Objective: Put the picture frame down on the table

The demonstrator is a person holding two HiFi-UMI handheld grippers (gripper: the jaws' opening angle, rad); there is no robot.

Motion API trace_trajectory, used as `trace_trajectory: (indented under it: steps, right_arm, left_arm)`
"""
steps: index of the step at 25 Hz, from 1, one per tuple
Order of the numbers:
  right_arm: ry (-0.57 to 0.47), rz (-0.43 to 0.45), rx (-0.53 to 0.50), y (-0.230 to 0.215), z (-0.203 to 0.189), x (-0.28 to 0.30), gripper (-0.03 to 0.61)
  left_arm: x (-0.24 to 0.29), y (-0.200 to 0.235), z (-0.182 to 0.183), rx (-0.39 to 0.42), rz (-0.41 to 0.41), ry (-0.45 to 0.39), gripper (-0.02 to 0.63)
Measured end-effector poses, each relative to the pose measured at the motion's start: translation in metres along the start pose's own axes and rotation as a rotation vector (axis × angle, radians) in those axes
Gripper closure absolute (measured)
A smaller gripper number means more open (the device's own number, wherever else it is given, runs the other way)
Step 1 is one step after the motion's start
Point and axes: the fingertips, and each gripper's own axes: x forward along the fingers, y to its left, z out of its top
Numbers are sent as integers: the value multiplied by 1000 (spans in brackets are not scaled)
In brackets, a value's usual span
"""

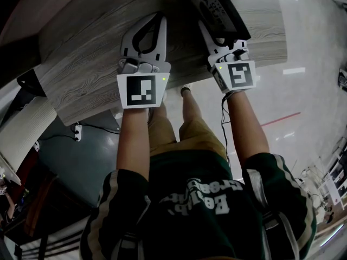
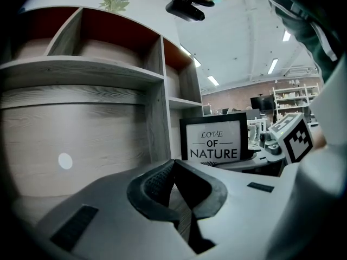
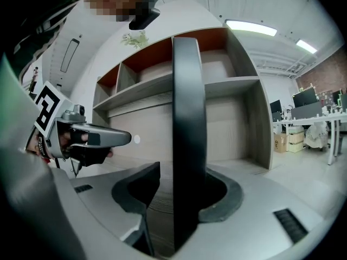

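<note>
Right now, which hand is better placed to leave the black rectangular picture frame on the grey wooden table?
Right. The black picture frame stands on the grey wooden table inside the open right gripper; the left gripper is shut, empty.

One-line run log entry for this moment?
left gripper: shut, empty | right gripper: open, frame between jaws | frame: upright on table

Head view: overhead, facing steeply down onto bench (image 1: 81, 64). Left and right gripper views: low, near-level, close over bench; both share shelf unit (image 2: 154, 118).
</note>
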Motion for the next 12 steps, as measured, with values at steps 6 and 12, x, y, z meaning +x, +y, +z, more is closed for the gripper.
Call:
trace_trajectory:
  steps: [6,12]
  right_arm:
    - [8,-26,-42,-6,-3,-2,412]
    - [-13,-7,-114,-2,2,-5,531]
  left_arm:
    - [3,-3,-2,-7,1,4,595]
    - [5,-8,0,-1,-8,-2,595]
